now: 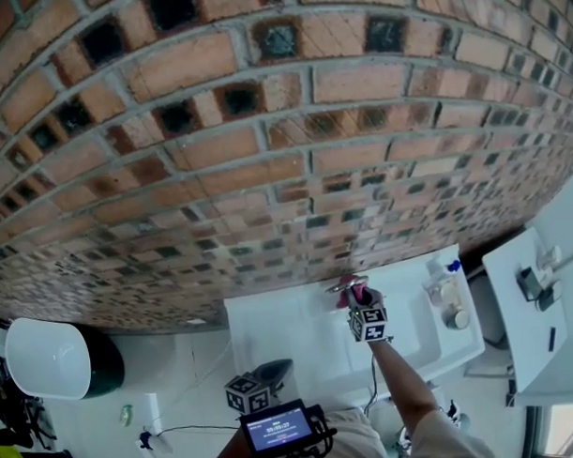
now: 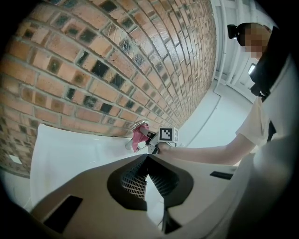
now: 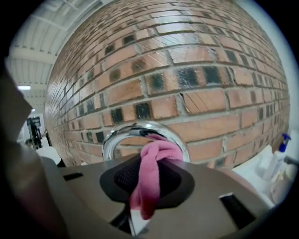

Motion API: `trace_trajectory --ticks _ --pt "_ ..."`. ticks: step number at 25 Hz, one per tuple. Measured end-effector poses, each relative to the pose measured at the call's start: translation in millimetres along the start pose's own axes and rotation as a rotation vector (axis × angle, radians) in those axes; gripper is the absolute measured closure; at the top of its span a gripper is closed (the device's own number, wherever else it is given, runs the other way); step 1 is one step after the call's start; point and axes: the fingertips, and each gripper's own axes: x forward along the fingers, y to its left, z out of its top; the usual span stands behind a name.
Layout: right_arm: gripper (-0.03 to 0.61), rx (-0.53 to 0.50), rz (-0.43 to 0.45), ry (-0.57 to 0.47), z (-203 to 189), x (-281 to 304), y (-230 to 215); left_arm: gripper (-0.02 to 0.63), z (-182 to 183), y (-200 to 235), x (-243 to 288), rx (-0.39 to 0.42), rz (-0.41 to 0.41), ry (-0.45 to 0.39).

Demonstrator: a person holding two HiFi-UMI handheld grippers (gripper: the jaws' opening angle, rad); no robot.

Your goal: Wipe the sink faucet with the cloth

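A chrome faucet (image 3: 122,131) arches over the white sink (image 1: 299,331) against the brick wall. My right gripper (image 3: 148,183) is shut on a pink cloth (image 3: 150,173), whose bunched top presses against the faucet's curved spout. In the head view the right gripper (image 1: 360,303) sits at the faucet (image 1: 345,285) with the pink cloth (image 1: 355,294) at its tip. My left gripper (image 2: 147,175) is shut with nothing in it, held back from the sink; it appears low in the head view (image 1: 269,374). The left gripper view shows the cloth (image 2: 138,137) on the faucet (image 2: 140,124).
A spray bottle (image 1: 445,280) and a small container (image 1: 456,317) stand on the sink's right side. A white shelf (image 1: 528,304) with small items lies further right. A white toilet (image 1: 47,358) is at the left. The brick wall (image 1: 265,140) rises right behind the faucet.
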Motion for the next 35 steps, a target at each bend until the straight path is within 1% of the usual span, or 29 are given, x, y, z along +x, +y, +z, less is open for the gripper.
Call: trace_trajectory --ticks 2,5,8,12,15,17,20,21,24,27,29,31,33,35 --pt "0.492 -0.087 -0.019 -0.010 7 -7 5 0.614 -3 -1 1 -0.005 0.003 0.001" --pt "0.492 -0.185 -0.045 -0.030 15 -12 14 0.614 0 -3 2 -0.003 0.002 -0.005" --pt "0.492 -0.273 -0.044 -0.035 19 -18 27 0.614 1 -2 0 -0.008 0.013 -0.010" --pt "0.492 -0.381 -0.032 -0.017 20 -21 41 0.614 -1 1 -2 -0.014 0.034 -0.008" --pt "0.492 -0.461 0.003 -0.015 19 -17 55 0.614 -3 5 -2 -0.017 0.050 -0.007" --pt "0.491 -0.515 0.039 -0.011 8 -17 63 0.614 -10 5 -1 -0.035 0.062 -0.006" --pt "0.491 -0.620 0.090 0.003 0 -8 68 0.614 -12 5 4 -0.029 0.079 -0.018" --pt "0.491 -0.638 0.104 0.011 -6 -4 69 0.614 -13 5 4 -0.029 0.084 -0.021" --pt "0.491 -0.614 0.145 0.048 -28 8 75 0.614 -14 1 6 -0.033 0.098 -0.027" --pt "0.491 -0.542 0.205 0.077 -40 16 93 0.614 -17 0 4 -0.023 0.122 -0.017" --pt "0.491 -0.490 0.226 0.059 -37 22 108 0.614 -22 5 3 -0.025 0.140 -0.012" --pt "0.491 -0.407 0.219 0.033 -30 16 119 0.614 -32 9 0 -0.033 0.158 -0.009" --pt "0.491 -0.315 0.190 0.010 -19 1 125 0.614 -39 10 -5 -0.045 0.173 -0.006" --pt "0.491 -0.268 0.191 -0.032 -5 -25 135 0.614 -40 6 -8 -0.061 0.180 -0.004"
